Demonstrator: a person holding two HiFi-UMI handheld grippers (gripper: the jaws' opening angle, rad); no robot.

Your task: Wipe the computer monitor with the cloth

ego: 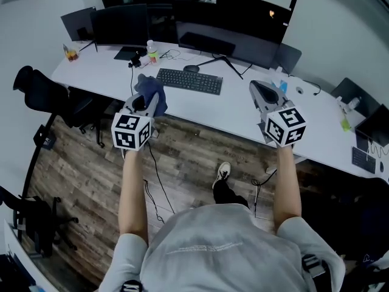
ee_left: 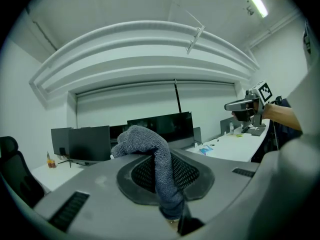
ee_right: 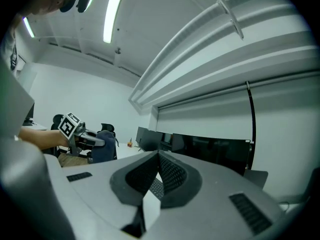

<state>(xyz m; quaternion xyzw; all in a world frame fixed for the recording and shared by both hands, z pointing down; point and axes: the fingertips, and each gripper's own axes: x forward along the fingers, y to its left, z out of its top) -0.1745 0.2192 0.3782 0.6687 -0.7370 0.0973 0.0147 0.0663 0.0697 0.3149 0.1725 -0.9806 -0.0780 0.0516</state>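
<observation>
A grey-blue cloth (ego: pixel 150 89) is pinched in my left gripper (ego: pixel 146 100), held above the desk's near edge to the left of the keyboard. In the left gripper view the cloth (ee_left: pixel 150 149) bunches over the jaws and hangs down between them. The wide dark monitor (ego: pixel 234 36) stands at the back of the white desk (ego: pixel 237 111), also visible as the monitor (ee_left: pixel 162 126) beyond the cloth. My right gripper (ego: pixel 262 93) hovers over the desk on the right, shut with nothing in it; its tips meet in the right gripper view (ee_right: pixel 158 157).
A black keyboard (ego: pixel 189 81) and mouse (ego: pixel 191 69) lie before the monitor. A smaller monitor (ego: pixel 121 24) stands at the left, with bottles (ego: pixel 151 51) next to it. A black office chair (ego: pixel 45 93) is at the desk's left end. Cables hang to the wooden floor.
</observation>
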